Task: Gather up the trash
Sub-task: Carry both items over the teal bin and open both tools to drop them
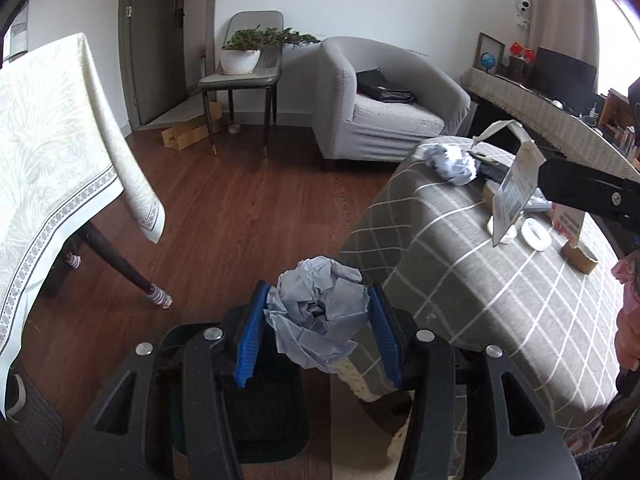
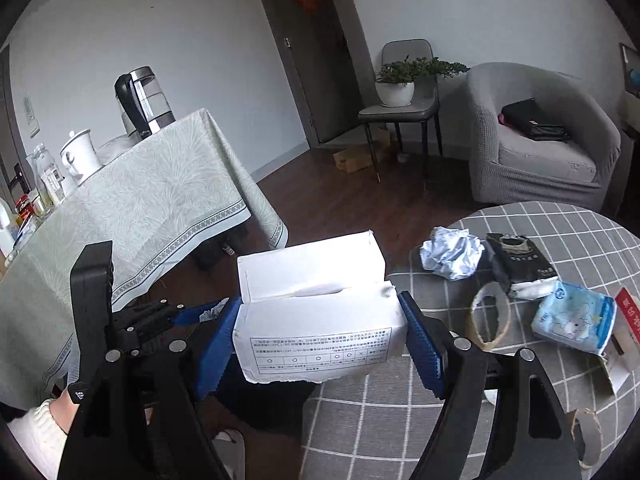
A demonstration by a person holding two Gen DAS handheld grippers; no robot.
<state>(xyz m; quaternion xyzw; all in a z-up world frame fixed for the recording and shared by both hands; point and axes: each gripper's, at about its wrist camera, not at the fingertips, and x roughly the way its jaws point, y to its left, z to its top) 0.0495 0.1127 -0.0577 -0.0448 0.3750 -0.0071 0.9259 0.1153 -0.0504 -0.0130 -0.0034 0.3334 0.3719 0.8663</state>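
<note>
The left tool pinches a crumpled ball of pale blue-grey paper between its ribbed blue pads, held over a dark bin that sits directly below the fingers. The right tool clamps a torn white cardboard box, flaps open, its near face printed with a ruled table of small circles and text too fine to read. Beyond and right of the right tool, on the round bench under grey checked cloth, lie another crumpled paper wad, a black soft packet, a glossy blue tissue pack and a thin cardboard ring.
</note>
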